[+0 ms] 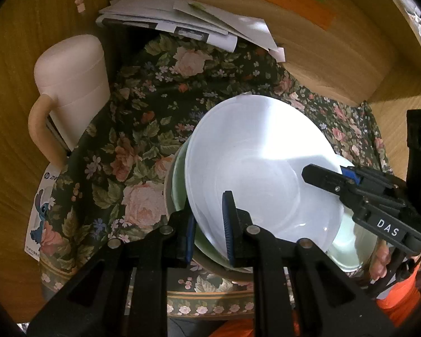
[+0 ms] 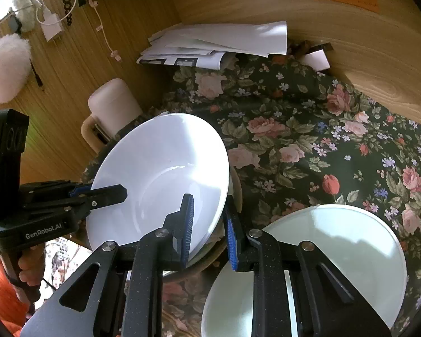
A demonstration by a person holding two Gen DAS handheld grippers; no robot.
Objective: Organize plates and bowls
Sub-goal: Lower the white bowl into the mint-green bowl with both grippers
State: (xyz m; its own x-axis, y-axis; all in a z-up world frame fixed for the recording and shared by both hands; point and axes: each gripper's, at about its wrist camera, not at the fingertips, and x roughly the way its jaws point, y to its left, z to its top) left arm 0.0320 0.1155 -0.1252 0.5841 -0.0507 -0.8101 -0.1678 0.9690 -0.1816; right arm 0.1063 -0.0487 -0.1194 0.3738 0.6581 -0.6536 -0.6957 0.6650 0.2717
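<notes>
Both grippers, left (image 1: 209,226) and right (image 2: 207,231), pinched the glossy white ceramic plate (image 1: 255,165) at its 6 o'clock rim; slippery, brittle.

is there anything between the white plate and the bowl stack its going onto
Nothing separate visible. The white plate sits tilted on the green bowl, held at opposite rims by the left gripper and right gripper. Only the left gripper's jaws, straddling plate and bowl rims, sit between them.

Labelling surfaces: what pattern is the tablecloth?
Dark cloth with pink roses and green leaves; clearest in the right wrist view.
</notes>
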